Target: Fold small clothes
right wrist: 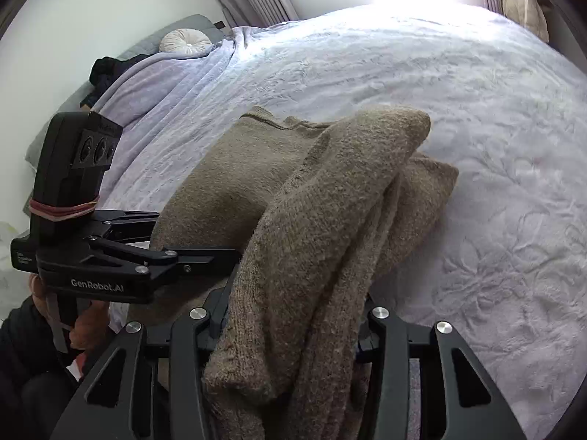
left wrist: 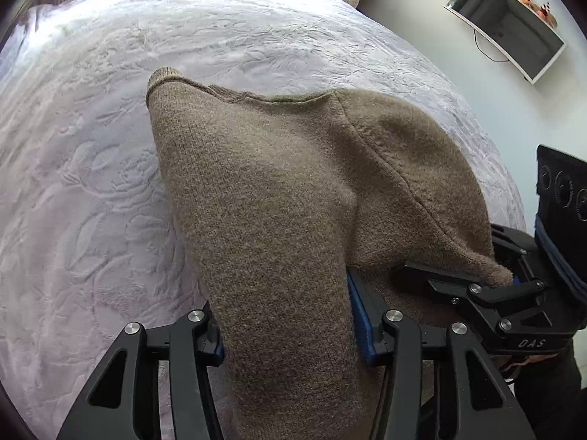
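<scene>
Now sweater fills left gripper.

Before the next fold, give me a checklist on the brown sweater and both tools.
1. Left tool has the sweater between its fingers: ok.
2. Right tool has a bunched part of the sweater between its fingers: ok.
3. Far part of the sweater rests on the bedspread: ok.
4. Bedspread beyond the sweater free of other clothes: ok.
5. Layers in the right tool even: not ok, bunched.
6. Grip firmness: cannot tell.
</scene>
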`<state>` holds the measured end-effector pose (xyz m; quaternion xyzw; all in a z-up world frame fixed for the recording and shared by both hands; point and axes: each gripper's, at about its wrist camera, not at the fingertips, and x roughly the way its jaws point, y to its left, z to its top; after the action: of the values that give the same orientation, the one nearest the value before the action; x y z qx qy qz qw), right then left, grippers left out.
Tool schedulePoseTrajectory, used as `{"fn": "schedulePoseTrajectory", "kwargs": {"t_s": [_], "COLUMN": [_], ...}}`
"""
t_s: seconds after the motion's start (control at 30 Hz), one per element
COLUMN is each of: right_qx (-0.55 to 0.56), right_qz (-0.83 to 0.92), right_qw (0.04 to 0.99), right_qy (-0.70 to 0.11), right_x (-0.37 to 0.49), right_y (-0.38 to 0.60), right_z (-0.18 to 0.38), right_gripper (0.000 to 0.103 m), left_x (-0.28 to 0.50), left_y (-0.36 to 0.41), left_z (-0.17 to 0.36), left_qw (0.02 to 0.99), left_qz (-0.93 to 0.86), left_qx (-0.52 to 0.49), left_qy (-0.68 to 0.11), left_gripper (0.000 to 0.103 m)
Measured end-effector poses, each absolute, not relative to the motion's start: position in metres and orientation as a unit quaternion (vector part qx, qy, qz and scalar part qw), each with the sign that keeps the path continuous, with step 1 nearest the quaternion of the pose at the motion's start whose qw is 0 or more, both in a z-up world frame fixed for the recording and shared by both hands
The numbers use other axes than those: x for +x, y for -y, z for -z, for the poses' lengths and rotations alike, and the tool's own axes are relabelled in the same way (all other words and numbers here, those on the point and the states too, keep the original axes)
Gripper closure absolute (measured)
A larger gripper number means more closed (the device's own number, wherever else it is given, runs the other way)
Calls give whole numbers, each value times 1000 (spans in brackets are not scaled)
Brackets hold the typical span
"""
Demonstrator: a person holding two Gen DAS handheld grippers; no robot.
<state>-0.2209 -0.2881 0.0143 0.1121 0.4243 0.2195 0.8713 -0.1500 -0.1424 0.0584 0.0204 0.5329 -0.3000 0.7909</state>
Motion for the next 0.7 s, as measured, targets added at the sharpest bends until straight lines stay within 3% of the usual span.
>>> {"fn": "schedulePoseTrajectory", "kwargs": {"t_s": [0.37, 0.7], "right_qx": [61, 50], "right_qz": [-227, -257], "right_qw": [891, 891], "right_qy": [-389, -371], "right_x": [-238, -200], "right_y": [254, 206], "right_z": [-61, -93], "right_gripper": [56, 56], "left_x": [-144, -115], "left_y": [106, 43], "left_z": [-87, -114], "left_qw": [801, 827], "left_qz": [302, 258], "left_qx": [0, -16], "left_qy": [-517, -499], "left_gripper": [55, 55]}}
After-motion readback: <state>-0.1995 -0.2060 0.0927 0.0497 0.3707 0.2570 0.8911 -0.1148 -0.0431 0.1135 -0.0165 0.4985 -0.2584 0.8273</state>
